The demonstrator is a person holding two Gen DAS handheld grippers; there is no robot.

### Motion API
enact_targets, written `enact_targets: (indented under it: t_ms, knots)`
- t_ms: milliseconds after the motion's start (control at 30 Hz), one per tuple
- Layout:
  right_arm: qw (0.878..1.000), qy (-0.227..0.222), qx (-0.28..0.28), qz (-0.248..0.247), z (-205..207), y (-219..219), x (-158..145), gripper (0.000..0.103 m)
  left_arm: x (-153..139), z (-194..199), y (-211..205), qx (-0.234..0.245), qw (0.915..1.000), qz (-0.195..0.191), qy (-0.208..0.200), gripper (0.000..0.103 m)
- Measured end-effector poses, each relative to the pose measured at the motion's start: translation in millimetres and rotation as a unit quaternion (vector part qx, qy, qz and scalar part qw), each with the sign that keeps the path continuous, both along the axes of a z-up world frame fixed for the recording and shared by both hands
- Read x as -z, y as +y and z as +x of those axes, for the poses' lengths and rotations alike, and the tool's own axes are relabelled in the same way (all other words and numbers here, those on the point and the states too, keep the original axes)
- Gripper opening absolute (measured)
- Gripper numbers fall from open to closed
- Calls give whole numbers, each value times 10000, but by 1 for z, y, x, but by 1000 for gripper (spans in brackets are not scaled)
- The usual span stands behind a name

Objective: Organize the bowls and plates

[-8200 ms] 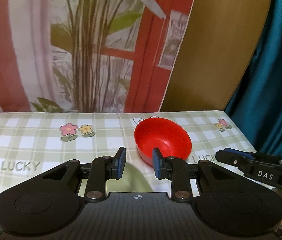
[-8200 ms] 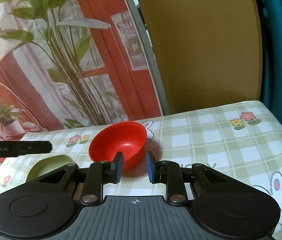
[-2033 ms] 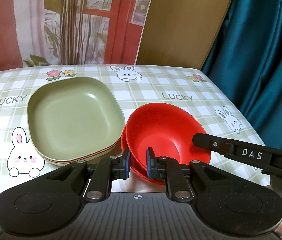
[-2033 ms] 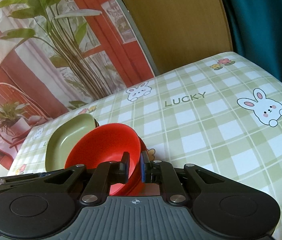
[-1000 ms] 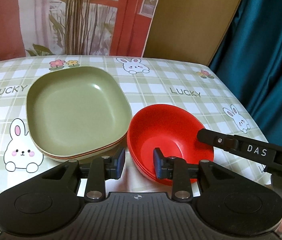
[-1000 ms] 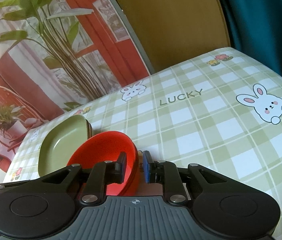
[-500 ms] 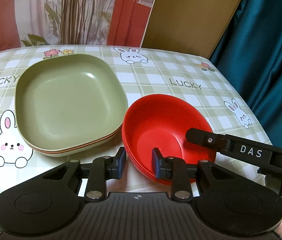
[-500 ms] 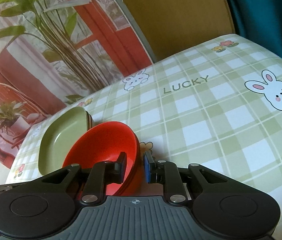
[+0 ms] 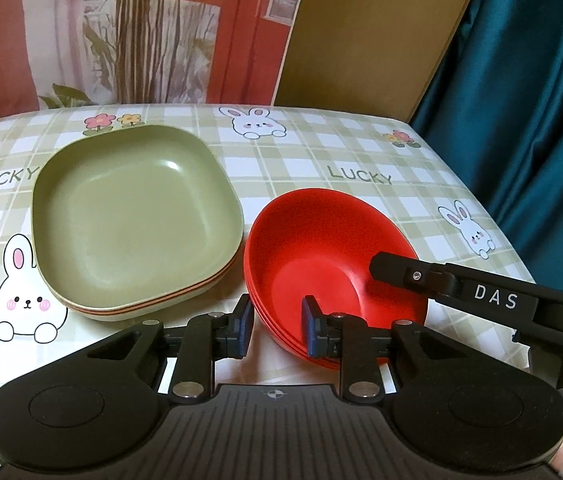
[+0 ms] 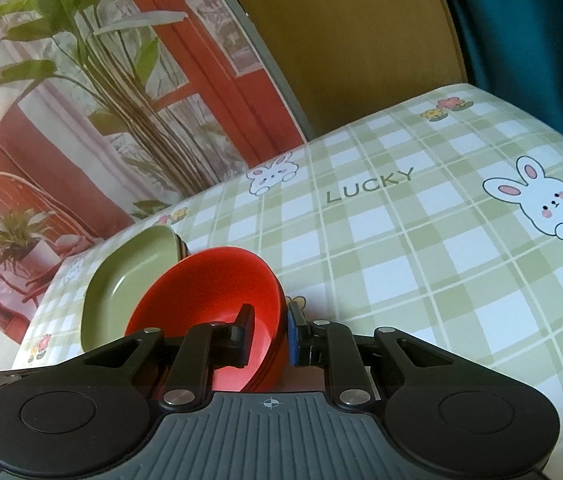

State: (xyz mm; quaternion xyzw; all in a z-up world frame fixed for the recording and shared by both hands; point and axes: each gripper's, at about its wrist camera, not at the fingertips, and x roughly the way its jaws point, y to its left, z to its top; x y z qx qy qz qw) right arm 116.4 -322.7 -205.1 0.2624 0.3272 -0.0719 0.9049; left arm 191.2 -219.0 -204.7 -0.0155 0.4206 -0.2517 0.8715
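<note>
Straddling the rim of the red bowl stack (image 9: 321, 248) beside the green plates (image 9: 133, 212) on the bench (image 9: 361, 152), the right gripper (image 10: 268, 334) pinches it while the left gripper (image 9: 275, 326) stands slightly apart, unclamped; nesting looks finished, so release comes next.

Checked tablecloth (image 9: 281, 168) w/ plate stack (image 9: 133, 216) & bowl stack (image 9: 321, 248).

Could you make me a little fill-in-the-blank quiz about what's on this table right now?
1. The stacked bowls are coloured ____.
2. The top plate of the plate stack is coloured ____.
3. The word printed on the tablecloth is ____.
4. The animals drawn on the tablecloth are ____.

Missing words: red; green; LUCKY; rabbits
</note>
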Motion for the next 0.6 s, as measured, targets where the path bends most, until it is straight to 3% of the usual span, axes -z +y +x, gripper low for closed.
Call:
enact_targets:
  t_ms: [600]
  knots:
    - [9997,-145,36,-170,5,4,-25,15,-24,-4,6,145,9991,-116,-392,27]
